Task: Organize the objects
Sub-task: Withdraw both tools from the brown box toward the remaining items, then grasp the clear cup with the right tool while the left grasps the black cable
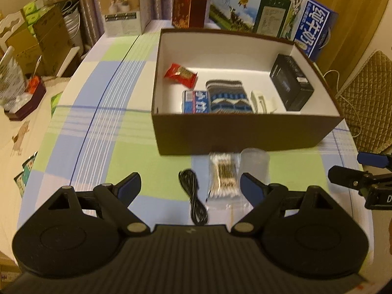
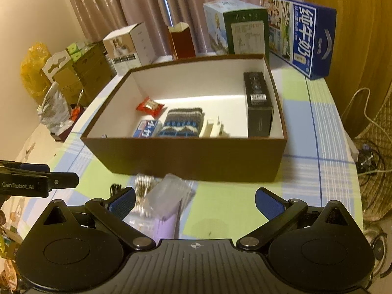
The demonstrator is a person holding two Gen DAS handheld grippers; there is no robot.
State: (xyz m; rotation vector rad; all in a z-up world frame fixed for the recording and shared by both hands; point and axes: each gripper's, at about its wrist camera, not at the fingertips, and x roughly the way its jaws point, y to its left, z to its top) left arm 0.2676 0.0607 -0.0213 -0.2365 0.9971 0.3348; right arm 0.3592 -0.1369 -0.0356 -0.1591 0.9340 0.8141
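A brown open box [image 1: 245, 132] [image 2: 191, 156] stands on the checked tablecloth. Inside lie a red snack packet [image 1: 180, 73] [image 2: 150, 106], a blue tube pack [image 1: 194, 101], a knitted sock [image 1: 229, 96] [image 2: 182, 122], a white item [image 1: 261, 101] and a black box [image 1: 291, 83] [image 2: 258, 105]. In front of the box lie a black cable [image 1: 193, 196], a bag of cotton swabs [image 1: 224, 175] [image 2: 143, 186] and a clear plastic cup [image 1: 254, 166] [image 2: 169, 196] on its side. My left gripper [image 1: 189, 183] hovers open over the cable and swabs. My right gripper [image 2: 196, 201] is open, with the cup near its left finger.
Several cartons stand behind the box: a white one [image 1: 123, 8], a dark red bag [image 1: 188, 6], a milk carton [image 1: 250, 7] and a blue carton [image 1: 313, 29] [image 2: 303, 34]. Stacked boxes [image 1: 41, 36] sit left of the table. A woven chair [image 1: 365, 93] is at right.
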